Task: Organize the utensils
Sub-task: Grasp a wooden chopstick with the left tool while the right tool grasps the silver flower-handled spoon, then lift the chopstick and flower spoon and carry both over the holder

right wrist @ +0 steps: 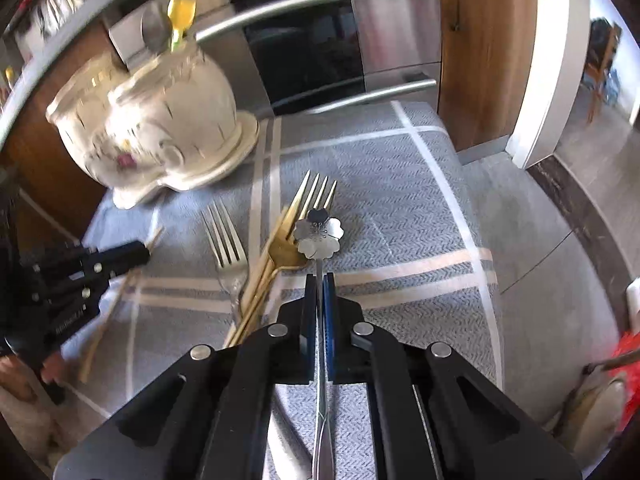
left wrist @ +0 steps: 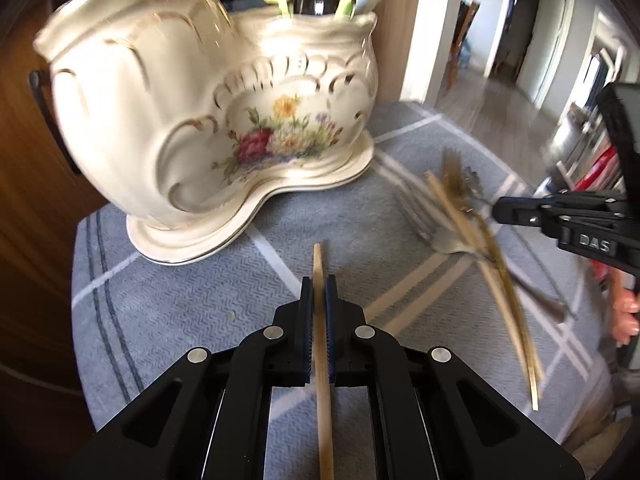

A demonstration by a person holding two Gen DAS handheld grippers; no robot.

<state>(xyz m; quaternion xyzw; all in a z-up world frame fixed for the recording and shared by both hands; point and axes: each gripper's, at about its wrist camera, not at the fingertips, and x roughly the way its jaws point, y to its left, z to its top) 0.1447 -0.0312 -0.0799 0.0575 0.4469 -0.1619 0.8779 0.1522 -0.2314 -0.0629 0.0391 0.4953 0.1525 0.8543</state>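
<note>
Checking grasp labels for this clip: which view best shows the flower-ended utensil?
The right wrist view. The flower-ended utensil lies centred and sharp there, its thin stem clamped in the right hand-held gripper, beside the gold fork. The left wrist view shows it only as a small motion-blurred shape at the right hand-held gripper's tip.

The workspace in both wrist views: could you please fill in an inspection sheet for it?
Surface: grey cloth with pale stripes over the table.
Job's things: floral ceramic holder already holds utensils; gold fork, silver fork and a second chopstick lie on the cloth.
Clutter: nothing seen.
Grippers: left gripper shut on a wooden chopstick; right gripper shut on a flower-ended spoon.
Cables: nothing seen.
Surroundings: steel oven and wood cabinet behind; open doorway beyond.
</note>
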